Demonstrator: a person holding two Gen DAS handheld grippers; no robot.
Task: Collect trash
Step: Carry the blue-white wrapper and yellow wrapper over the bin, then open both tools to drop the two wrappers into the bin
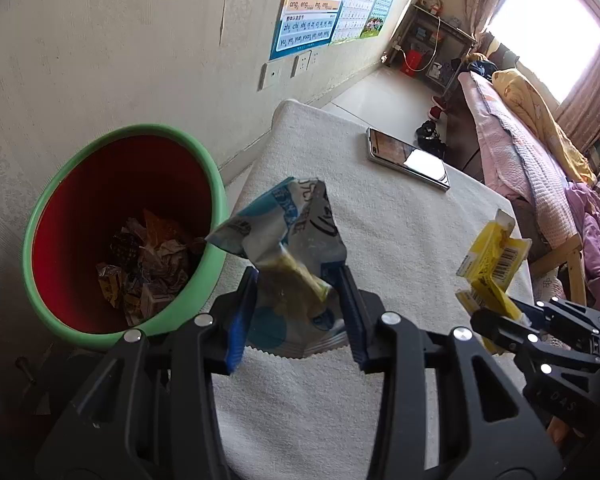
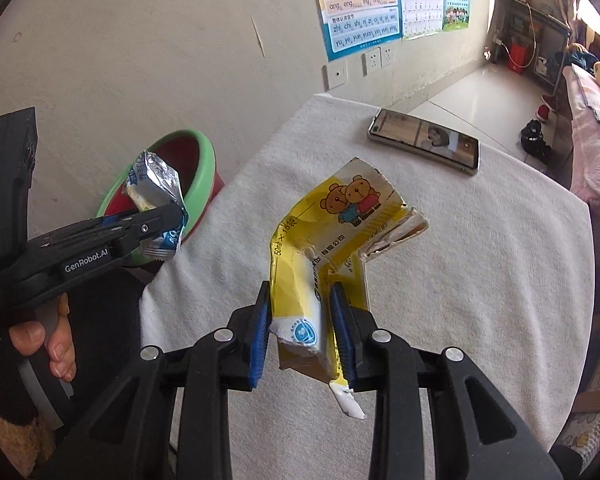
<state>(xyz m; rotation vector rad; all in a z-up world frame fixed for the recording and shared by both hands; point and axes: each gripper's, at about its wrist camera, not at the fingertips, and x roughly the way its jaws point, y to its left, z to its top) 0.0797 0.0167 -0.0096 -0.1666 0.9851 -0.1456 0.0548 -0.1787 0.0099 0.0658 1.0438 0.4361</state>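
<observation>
Gripping crinkled foil wrapper (image 1: 288, 240), torn cardboard box (image 2: 340, 240).

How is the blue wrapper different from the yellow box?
The wrapper is blue, white and silvery, soft and crumpled; the box is yellow torn card with cartoon bears. The left gripper holds the wrapper close to the bin; the right gripper holds the box over the table. Both are trash, pinched and lifted.
</observation>
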